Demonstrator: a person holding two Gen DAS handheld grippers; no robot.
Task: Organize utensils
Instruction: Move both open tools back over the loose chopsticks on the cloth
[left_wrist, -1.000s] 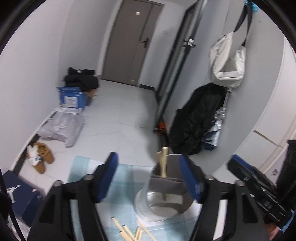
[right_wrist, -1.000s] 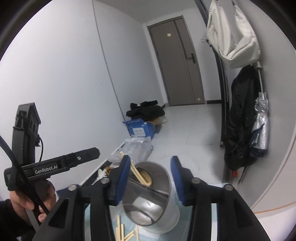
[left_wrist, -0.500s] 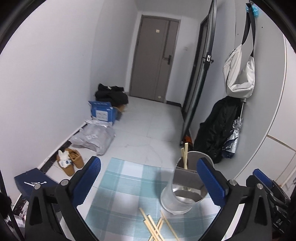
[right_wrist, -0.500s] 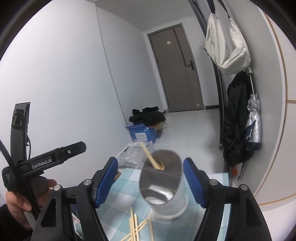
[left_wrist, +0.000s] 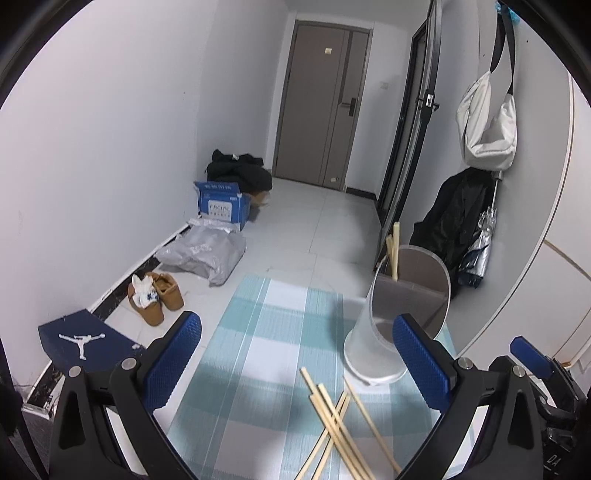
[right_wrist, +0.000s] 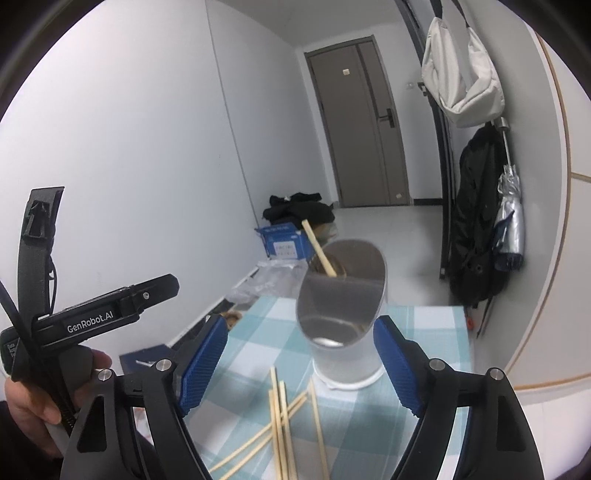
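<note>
The left tongs (left_wrist: 297, 365) are standing wide apart with nothing between them, and they are as wide as they go after just opening up. The right tongs (right_wrist: 300, 369) are apart too and have just been opening more, and nothing is being squeezed in them either. Just below and in front of both tongs, a heap of loose chopsticks (right_wrist: 282, 417) is lying flat on the table, on a blue and white checked cloth (left_wrist: 258, 332). The sticks are crossing over each other, and most of them are pointing away from the tongs toward the cup, not sideways. In the left view the heap (left_wrist: 341, 424) is sitting a bit to the right of the middle, so it is lying between the two hands. In the right view it is sitting almost straight under the gap of the right tongs, so I think the right hand is a little better lined up for the next pick. Just past the heap, a shiny metal cup (right_wrist: 343, 314) is standing upright with chopsticks already inside (right_wrist: 319, 253), leaning out over the rim. The person's left hand (right_wrist: 33, 402) is holding its black handle off to the side. Farther out are the floor, shoes (left_wrist: 155, 295) and a grey door (left_wrist: 325, 107).
</note>
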